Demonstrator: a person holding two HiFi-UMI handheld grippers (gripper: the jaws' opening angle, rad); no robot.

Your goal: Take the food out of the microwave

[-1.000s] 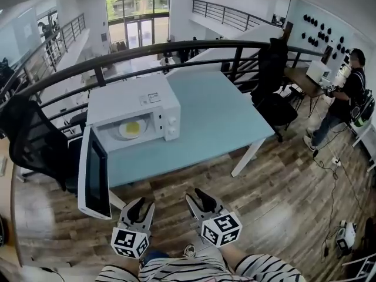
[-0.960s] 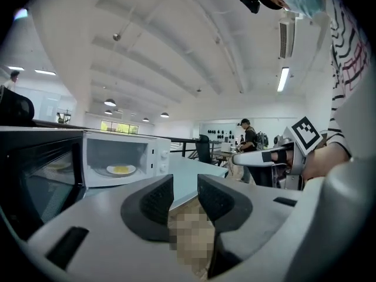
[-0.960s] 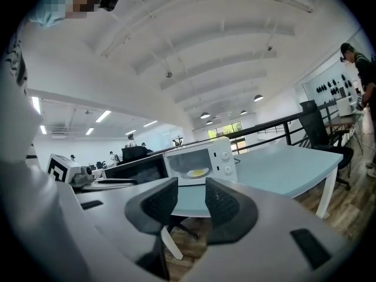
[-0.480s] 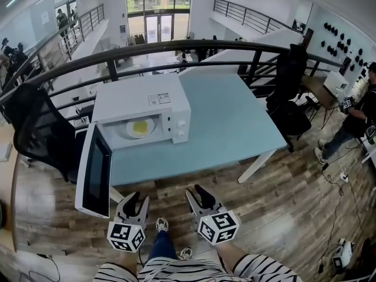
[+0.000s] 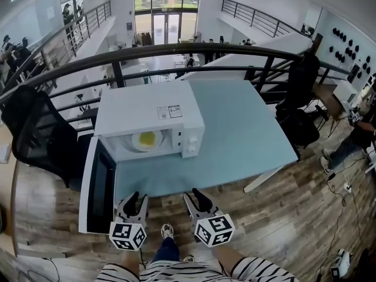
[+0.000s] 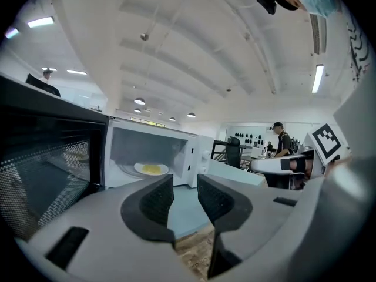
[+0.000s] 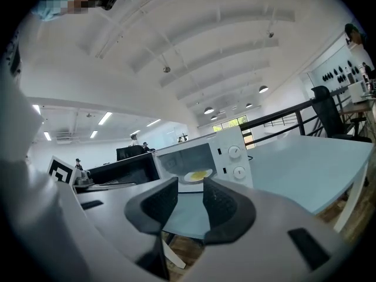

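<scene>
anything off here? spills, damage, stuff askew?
Nothing stands out. The microwave sits upright on the table, its door swung open, and the plate of yellow food lies flat inside with no spill. The left gripper and right gripper are open and empty.

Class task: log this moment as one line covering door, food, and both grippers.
microwave door: open | food: on plate inside microwave | left gripper: jaws apart, empty | right gripper: jaws apart, empty

Closing in on the microwave
Left gripper and right gripper advance from the floor to the light-blue table's near edge, the open white microwave nearer at 12 o'clock.
</scene>
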